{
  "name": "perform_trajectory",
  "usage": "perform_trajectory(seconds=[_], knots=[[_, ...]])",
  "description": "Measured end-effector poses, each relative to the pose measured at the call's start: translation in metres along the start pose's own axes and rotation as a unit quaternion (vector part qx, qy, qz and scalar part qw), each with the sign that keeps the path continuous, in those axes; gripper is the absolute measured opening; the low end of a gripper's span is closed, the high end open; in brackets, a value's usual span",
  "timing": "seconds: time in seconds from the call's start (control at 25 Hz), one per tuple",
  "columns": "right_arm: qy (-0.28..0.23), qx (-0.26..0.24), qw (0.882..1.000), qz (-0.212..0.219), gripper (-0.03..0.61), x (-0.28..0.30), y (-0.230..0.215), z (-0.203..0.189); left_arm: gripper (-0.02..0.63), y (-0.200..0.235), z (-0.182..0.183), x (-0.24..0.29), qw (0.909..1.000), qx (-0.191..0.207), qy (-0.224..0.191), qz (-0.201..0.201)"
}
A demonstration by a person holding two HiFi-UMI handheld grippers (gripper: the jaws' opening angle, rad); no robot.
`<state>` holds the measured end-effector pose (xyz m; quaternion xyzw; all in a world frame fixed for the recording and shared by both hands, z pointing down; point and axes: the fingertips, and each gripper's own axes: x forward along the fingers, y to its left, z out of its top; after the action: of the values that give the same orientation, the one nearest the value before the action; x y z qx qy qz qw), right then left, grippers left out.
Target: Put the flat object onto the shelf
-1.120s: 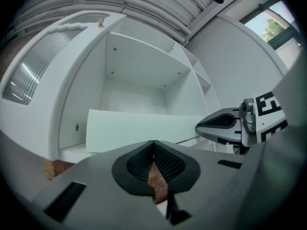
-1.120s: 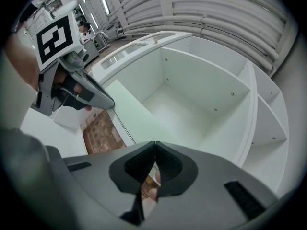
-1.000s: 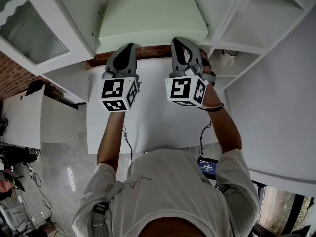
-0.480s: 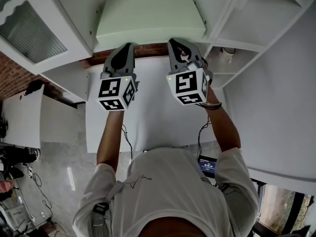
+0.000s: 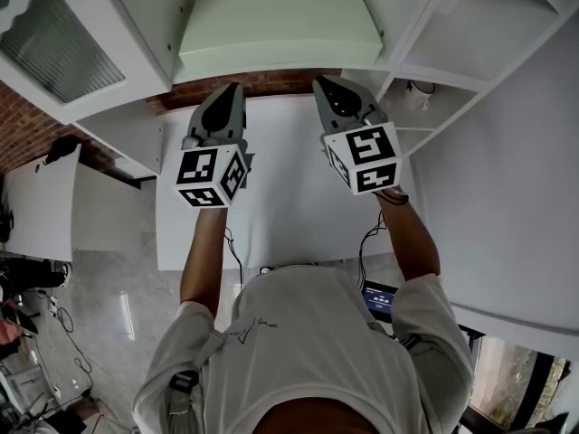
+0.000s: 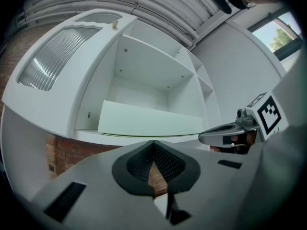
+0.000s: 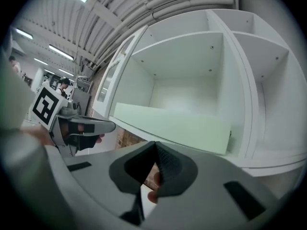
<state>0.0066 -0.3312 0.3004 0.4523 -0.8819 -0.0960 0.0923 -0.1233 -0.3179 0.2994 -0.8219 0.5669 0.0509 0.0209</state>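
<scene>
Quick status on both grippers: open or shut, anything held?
Left gripper: closed, holding nothing.
Right gripper: closed, holding nothing.
The pale green flat board lies on the shelf, clear of both.

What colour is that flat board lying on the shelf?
The board is pale mint green, clearest in the head view.

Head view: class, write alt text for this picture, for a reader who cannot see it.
A pale green flat board lies on a white cabinet shelf, seen from above. Just short of it, a person in a white shirt holds the left gripper and the right gripper, both shut and empty, over a white tabletop.
</scene>
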Motion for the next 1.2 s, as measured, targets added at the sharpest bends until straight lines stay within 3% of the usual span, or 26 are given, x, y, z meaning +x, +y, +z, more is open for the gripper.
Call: perform_trajectory(seconds=[0.48, 0.68, 1.0, 1.2], knots=[[0.018, 0.04, 0.999, 0.009, 0.028, -0.037, 0.018, -0.02, 0.014, -0.02, -0.017, -0.039, 0.9997, 0.007, 0.021, 0.003], [0.021, 0.085, 0.996, 0.01, 0.028, -0.053, 0.023, -0.034, 0.014, -0.027, -0.039, -0.052, 0.9989, -0.02, 0.041, 0.005], [0.069, 0.136, 0.988, 0.027, 0.028, -0.077, 0.042, -0.071, 0.014, -0.045, -0.068, -0.078, 0.9964, -0.04, 0.075, -0.009], [0.093, 0.137, 0.986, 0.035, 0.028, -0.096, 0.058, -0.084, 0.014, -0.052, -0.073, -0.095, 0.996, -0.039, 0.08, -0.003]])
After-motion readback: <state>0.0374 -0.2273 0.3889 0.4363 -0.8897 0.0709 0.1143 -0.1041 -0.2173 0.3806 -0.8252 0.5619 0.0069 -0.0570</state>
